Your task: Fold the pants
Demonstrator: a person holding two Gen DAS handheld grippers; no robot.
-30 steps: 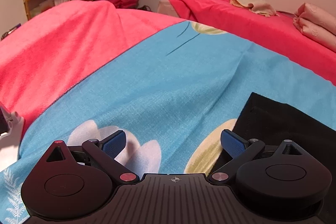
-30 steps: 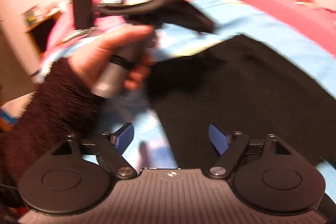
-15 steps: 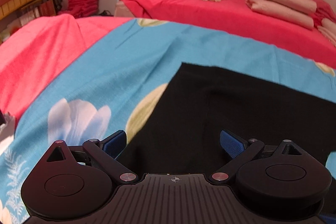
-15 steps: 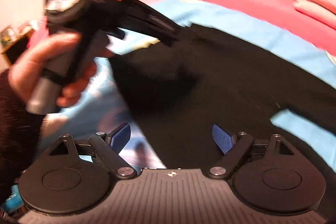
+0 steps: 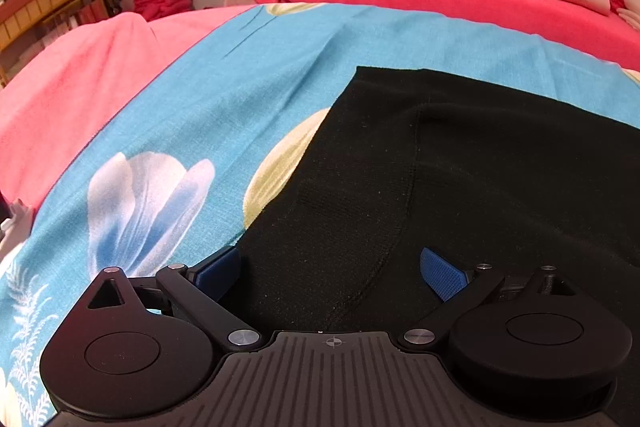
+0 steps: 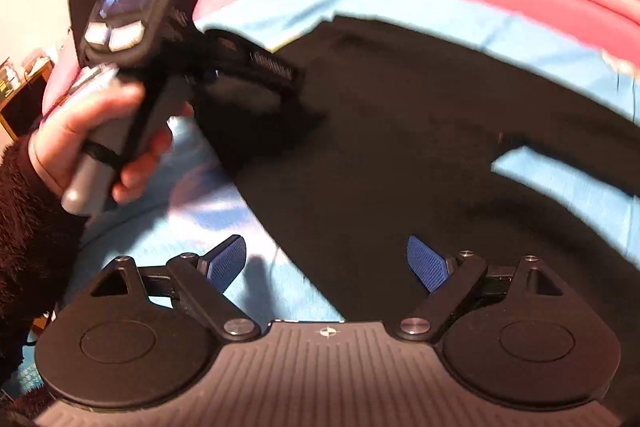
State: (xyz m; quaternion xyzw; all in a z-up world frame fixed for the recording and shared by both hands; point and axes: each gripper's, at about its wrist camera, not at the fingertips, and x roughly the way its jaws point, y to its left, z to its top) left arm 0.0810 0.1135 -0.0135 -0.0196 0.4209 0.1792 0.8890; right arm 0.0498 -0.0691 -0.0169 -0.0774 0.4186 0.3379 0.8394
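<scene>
Lying flat on the blue floral sheet (image 5: pixel 248 75), the black pants (image 5: pixel 460 167) sat under both spread-fingered grippers: left gripper (image 5: pixel 330 269), right gripper (image 6: pixel 326 261) (apparently hovering, blurred).

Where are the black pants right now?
The black pants lie spread on the blue flowered sheet, right of its white flower, under both open tools.

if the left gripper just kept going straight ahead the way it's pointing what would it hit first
Most likely the black pants: the open left gripper points low across them, spread on the blue flowered sheet. Depth is hard to judge, so the contact spot is uncertain.
</scene>
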